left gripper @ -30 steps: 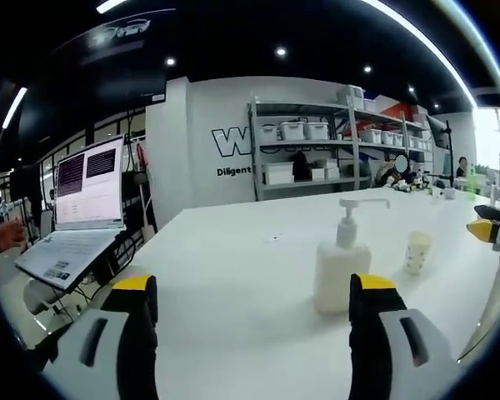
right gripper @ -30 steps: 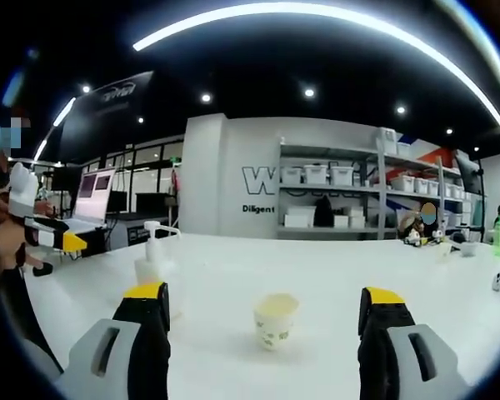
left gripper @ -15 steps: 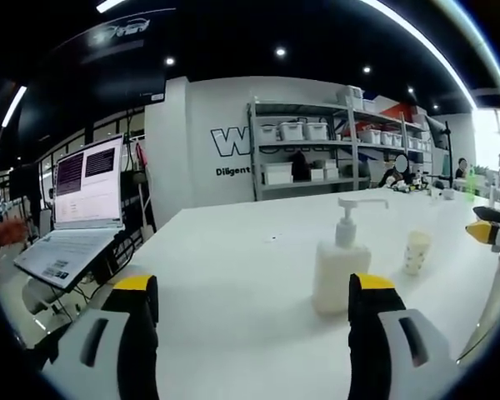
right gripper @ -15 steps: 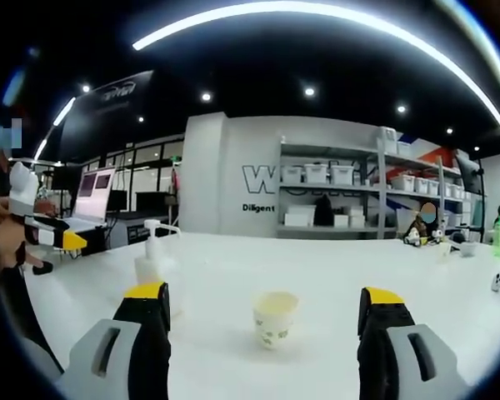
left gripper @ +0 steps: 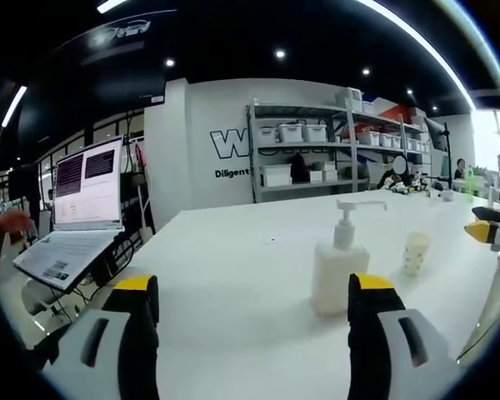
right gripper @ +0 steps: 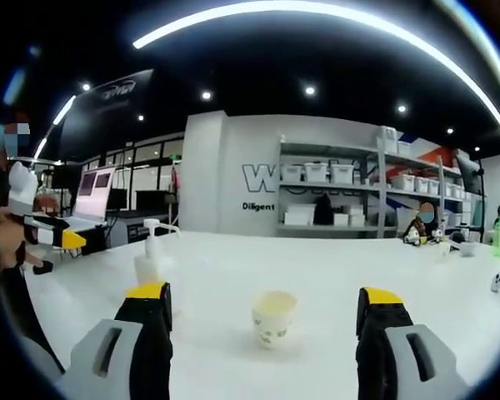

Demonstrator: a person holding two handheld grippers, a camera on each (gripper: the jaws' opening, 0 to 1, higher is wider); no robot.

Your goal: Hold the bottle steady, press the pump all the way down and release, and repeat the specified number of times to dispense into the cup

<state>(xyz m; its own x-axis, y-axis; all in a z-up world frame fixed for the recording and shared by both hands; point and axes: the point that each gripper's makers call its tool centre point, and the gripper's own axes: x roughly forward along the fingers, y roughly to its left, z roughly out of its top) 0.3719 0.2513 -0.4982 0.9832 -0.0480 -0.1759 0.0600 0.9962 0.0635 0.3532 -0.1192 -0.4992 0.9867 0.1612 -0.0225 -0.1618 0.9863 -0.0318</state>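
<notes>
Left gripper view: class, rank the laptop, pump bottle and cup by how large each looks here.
1. Laptop, largest.
2. Pump bottle.
3. Cup, smallest; it stands farther from the camera, so true sizes remain unsure.

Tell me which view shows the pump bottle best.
The left gripper view: the pump bottle stands close and nearly whole on the white table, spout toward the paper cup. In the right gripper view the bottle is smaller, farther left, and partly behind a jaw.

The squat white plastic pump bottle [left gripper: 339, 277] stood on the plain white table [left gripper: 233, 275]. Just beside the bottle, the pale cream paper cup [right gripper: 273, 317] bore small dark green specks. Both grey grippers, left [left gripper: 250, 329] and right [right gripper: 263, 333], had black jaws capped in yellow.
</notes>
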